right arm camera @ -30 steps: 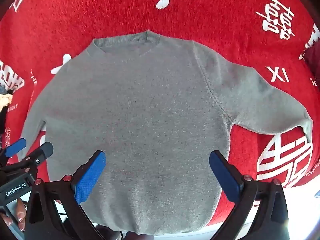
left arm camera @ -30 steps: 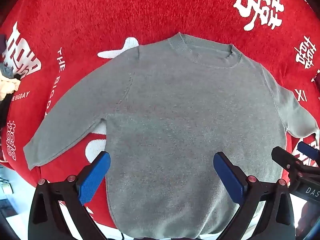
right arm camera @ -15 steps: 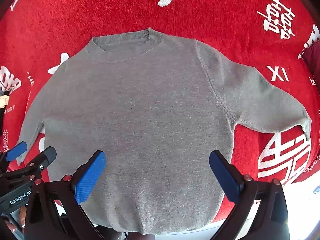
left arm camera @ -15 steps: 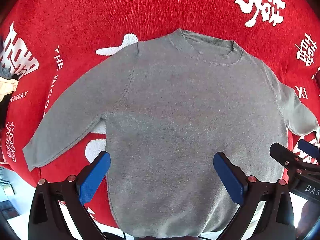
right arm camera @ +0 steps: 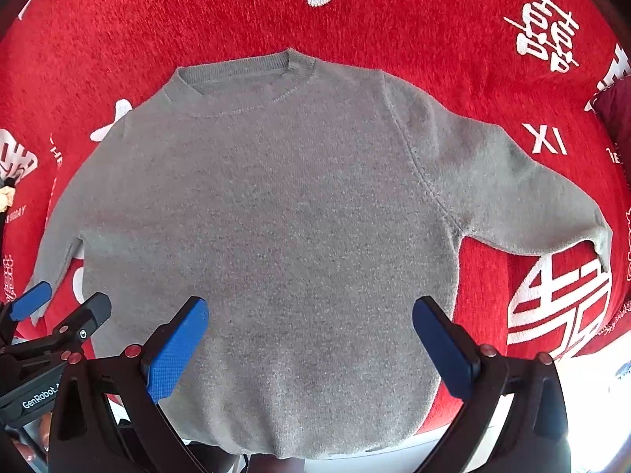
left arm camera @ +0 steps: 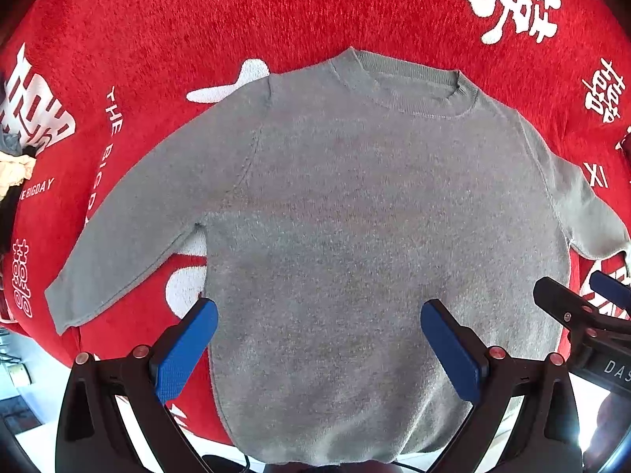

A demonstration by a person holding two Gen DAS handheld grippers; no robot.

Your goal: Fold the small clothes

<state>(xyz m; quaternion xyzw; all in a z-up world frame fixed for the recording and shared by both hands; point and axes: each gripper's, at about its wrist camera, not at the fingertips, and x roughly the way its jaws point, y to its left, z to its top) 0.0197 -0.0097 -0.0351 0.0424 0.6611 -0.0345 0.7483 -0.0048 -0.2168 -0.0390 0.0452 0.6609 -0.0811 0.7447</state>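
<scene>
Grey sweater (left arm camera: pixel 355 228) lies spread flat and face up on a red cloth (left arm camera: pixel 197 19) printed with white characters and lettering, its ribbed neckline (left arm camera: pixel 410 82) toward the far edge of the cloth and its hem (left arm camera: pixel 315 461) reaching the near edge, where it seems to hang slightly over. Both sleeves are stretched out and angled down toward the near corners: one sleeve (left arm camera: pixel 130 228) runs to the left side of the cloth, its cuff lying close to the near left edge, and the other sleeve (right arm camera: pixel 512 197) runs to the right, its cuff ending just beside a large white emblem (right arm camera: pixel 560 307) near the right edge. The left gripper (left arm camera: pixel 318 351) hovers over the lower body of the sweater with its blue-padded fingers (left arm camera: pixel 185 351) set wide apart, holding nothing; the left pad sits over the sweater's left side seam and the right pad over the fabric. The right gripper (right arm camera: pixel 309 349) hangs likewise above the lower body, its blue pads (right arm camera: pixel 175 349) spread wide and empty, both over the grey knit. Each gripper shows at the edge of the other's view, side by side along the near edge of the cloth. At the far left edge of the cloth a small heap of pale and dark fabric (left arm camera: pixel 15 165) is partly visible, and a dark red item (right arm camera: pixel 615 110) peeks in at the right edge; what they are cannot be told.
</scene>
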